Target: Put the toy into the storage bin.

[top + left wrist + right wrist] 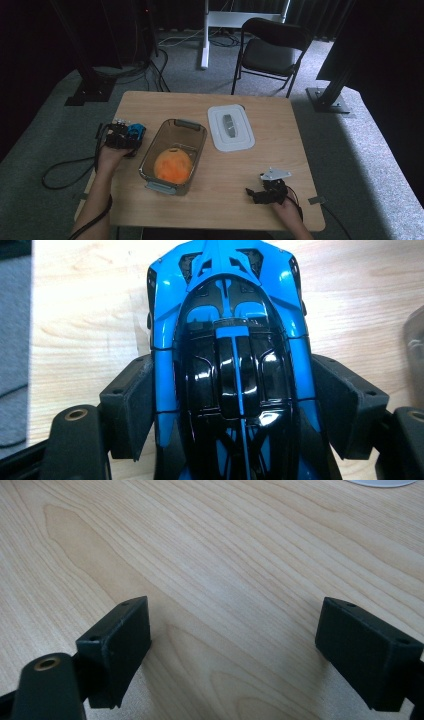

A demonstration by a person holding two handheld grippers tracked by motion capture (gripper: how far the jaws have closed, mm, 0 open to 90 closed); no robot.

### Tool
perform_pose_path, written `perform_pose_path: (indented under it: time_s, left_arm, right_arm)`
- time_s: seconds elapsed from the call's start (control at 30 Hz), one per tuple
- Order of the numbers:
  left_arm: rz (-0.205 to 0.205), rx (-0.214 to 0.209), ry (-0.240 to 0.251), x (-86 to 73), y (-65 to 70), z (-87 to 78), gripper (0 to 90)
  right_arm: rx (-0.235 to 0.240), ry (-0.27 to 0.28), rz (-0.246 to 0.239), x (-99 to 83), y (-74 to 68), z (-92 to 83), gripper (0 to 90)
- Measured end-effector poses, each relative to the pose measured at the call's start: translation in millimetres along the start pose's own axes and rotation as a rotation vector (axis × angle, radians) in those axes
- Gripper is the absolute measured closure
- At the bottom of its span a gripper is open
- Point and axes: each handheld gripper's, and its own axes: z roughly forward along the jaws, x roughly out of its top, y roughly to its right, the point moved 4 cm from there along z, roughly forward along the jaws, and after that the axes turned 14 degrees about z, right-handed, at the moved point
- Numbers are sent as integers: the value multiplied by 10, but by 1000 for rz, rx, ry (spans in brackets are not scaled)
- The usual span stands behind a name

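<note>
A blue and black toy car sits between the jaws of my left gripper, which is shut on its flanks. In the high view the left gripper holds the toy car at the table's left edge, just left of a clear bin. An orange ball lies inside that bin. My right gripper rests low over the front right of the table, and in its own view the right gripper stands open with bare wood between the jaws.
A white lid lies flat behind and to the right of the bin. The wooden table stands on grey carpet. A black chair and a white stand are beyond its far edge. Cables trail on the floor at the left.
</note>
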Motion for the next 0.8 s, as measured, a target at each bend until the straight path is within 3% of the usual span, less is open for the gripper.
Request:
perform_pose_path:
  time_s: [0.27,0.5,0.8]
  left_arm:
    - [36,25,20,97,21,-239,262]
    - [58,17,30,130,36,-378,262]
    - [87,19,62,230,46,-681,262]
  right_arm:
    - [-4,1,1,5,7,3,138]
    - [-12,1,2,10,12,9,137]
    - [-12,0,2,11,12,9,136]
